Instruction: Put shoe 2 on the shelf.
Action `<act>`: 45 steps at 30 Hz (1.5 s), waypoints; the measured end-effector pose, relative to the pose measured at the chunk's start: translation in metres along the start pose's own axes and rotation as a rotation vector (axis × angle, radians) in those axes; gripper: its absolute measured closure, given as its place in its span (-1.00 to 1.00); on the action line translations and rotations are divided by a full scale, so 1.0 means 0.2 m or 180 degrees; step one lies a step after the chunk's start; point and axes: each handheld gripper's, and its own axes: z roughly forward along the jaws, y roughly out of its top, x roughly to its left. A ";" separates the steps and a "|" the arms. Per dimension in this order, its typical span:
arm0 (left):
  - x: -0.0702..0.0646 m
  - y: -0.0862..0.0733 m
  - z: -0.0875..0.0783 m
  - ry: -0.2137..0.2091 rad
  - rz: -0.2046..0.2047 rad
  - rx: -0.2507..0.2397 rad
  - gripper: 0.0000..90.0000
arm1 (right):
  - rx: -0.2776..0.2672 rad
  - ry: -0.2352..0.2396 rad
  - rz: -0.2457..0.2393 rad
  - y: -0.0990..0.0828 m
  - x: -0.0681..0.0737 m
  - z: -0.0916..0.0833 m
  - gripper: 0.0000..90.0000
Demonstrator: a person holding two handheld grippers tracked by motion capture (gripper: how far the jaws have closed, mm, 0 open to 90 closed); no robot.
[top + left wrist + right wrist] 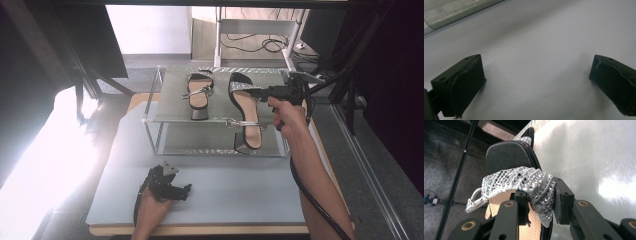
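- Right gripper view: my right gripper (541, 206) clamped the sandal (509, 157) by its rhinestone strap (524, 182) on the rack (170, 100).
- Second sandal (200, 92) already shelved; this one overhung, probably unfinished.
- Left gripper (536, 82) gaped empty over the table (549, 37).

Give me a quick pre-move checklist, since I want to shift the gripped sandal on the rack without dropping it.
1. Right gripper closed on the right sandal's sparkly strap: ok.
2. Grip is on the strap alone, bunched at one side: not ok for a firm hold.
3. Right sandal fully on the shelf: not ok, heel overhangs the front edge.
4. Left sandal clear of the path: ok, apart.
5. Left gripper out of the way: ok, open, low over the mat.
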 end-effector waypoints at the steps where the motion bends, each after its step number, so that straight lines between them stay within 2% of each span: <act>1: 0.00 0.00 0.00 0.0001 0.0001 0.0000 -1.00 | -0.0008 -0.0011 0.0005 0.01 0.00 0.01 0.53; 13: 0.00 0.00 0.00 -0.0003 -0.0004 0.0004 -1.00 | -0.0067 -0.0074 0.0056 0.15 0.01 0.14 0.53; 23: 0.00 0.00 0.00 -0.0004 -0.0004 0.0007 -1.00 | -0.0100 -0.0198 0.0089 0.25 0.00 0.23 0.53; 26: 0.00 0.00 0.00 -0.0004 -0.0004 0.0007 -1.00 | -0.0120 -0.0257 0.0053 0.27 0.00 0.24 0.53; 32: 0.00 0.00 0.00 -0.0003 -0.0010 0.0002 -1.00 | -0.0163 -0.0369 -0.0027 0.29 0.00 0.28 0.53; 40: 0.00 0.00 0.00 0.0000 -0.0002 0.0003 -1.00 | -0.0163 -0.0498 -0.0033 0.29 -0.02 0.36 0.53; 45: 0.00 0.00 0.00 -0.0001 -0.0002 0.0003 -1.00 | -0.0201 -0.0571 -0.0101 0.29 -0.03 0.41 0.51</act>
